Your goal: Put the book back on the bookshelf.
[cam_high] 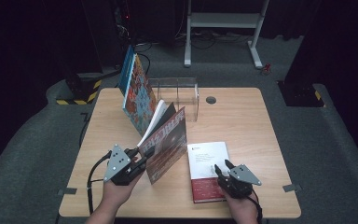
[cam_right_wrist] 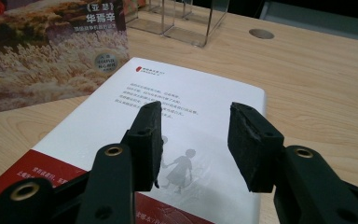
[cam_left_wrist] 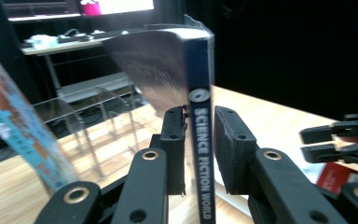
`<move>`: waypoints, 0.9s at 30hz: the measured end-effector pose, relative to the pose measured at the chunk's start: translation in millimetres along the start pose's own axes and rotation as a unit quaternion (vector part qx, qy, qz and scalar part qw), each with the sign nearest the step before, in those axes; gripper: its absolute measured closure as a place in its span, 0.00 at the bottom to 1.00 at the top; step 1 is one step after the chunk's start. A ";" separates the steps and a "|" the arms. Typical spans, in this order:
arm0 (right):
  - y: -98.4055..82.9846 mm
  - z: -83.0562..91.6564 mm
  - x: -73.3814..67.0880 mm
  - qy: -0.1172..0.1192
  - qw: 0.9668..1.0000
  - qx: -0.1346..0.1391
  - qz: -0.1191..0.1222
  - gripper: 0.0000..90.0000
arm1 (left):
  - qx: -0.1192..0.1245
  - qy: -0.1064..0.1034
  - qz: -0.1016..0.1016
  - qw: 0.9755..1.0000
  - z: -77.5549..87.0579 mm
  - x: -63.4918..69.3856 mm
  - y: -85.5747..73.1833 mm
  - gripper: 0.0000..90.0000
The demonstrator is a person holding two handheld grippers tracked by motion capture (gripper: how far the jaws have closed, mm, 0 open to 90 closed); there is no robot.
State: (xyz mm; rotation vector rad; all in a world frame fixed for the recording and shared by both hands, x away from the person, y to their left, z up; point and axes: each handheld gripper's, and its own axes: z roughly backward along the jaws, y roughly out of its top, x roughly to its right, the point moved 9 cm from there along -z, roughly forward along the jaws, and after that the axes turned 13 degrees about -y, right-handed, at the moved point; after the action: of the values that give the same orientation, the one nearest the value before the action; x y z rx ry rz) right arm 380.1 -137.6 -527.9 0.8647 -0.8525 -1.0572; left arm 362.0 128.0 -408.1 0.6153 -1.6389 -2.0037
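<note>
Black fingers (cam_left_wrist: 199, 154) of our left gripper straddle the upright magazine's spine (cam_left_wrist: 201, 140), barely loosened; our right gripper (cam_right_wrist: 196, 144) hovers, fingers apart, over the white book (cam_high: 208, 158) awaiting the rack (cam_high: 179, 95).

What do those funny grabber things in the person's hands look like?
Each is black, with two chunky jaws, brass-ringed bolt holes and dark padded tips. The left gripper and right gripper each carry a grey three-cornered plate on top. A black cable trails from each. No sleeves show.

Navy-spined magazine (cam_left_wrist: 200, 140), white-and-red book (cam_high: 208, 170), light wood-grain table (cam_high: 242, 116)
</note>
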 end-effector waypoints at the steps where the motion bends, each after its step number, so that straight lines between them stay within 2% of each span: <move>1: 0.1 0.1 0.0 0.000 1.000 0.000 -0.001 0.61 | -0.002 -0.002 -0.003 1.000 -0.3 0.4 -0.4 0.84; 4: 0.7 0.1 -0.1 0.002 1.000 0.000 -0.003 0.60 | -0.006 -0.001 -0.002 1.000 -0.1 0.7 -0.8 0.87; 6: 0.8 0.2 0.4 0.004 1.000 0.000 -0.003 0.60 | -0.004 0.005 0.015 1.000 0.1 -1.5 -0.9 0.89; 9: 0.8 0.1 1.5 0.006 1.000 0.002 -0.006 0.60 | -0.002 0.007 0.030 1.000 0.0 -3.5 -0.5 0.90; 24: 2.7 -0.3 6.0 0.021 1.000 0.009 -0.021 0.64 | 0.007 0.006 0.046 0.999 -0.4 -0.3 -0.9 0.92; 27: 1.9 -1.1 8.0 0.024 0.999 0.003 -0.033 0.64 | 0.004 0.009 0.048 0.999 -0.6 0.1 -0.9 0.92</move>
State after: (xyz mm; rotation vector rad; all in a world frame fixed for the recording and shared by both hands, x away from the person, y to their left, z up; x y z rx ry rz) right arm 383.9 -144.5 -525.4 0.9244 -0.7927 -1.0872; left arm 362.2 127.7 -409.0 0.5457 -1.6352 -1.9196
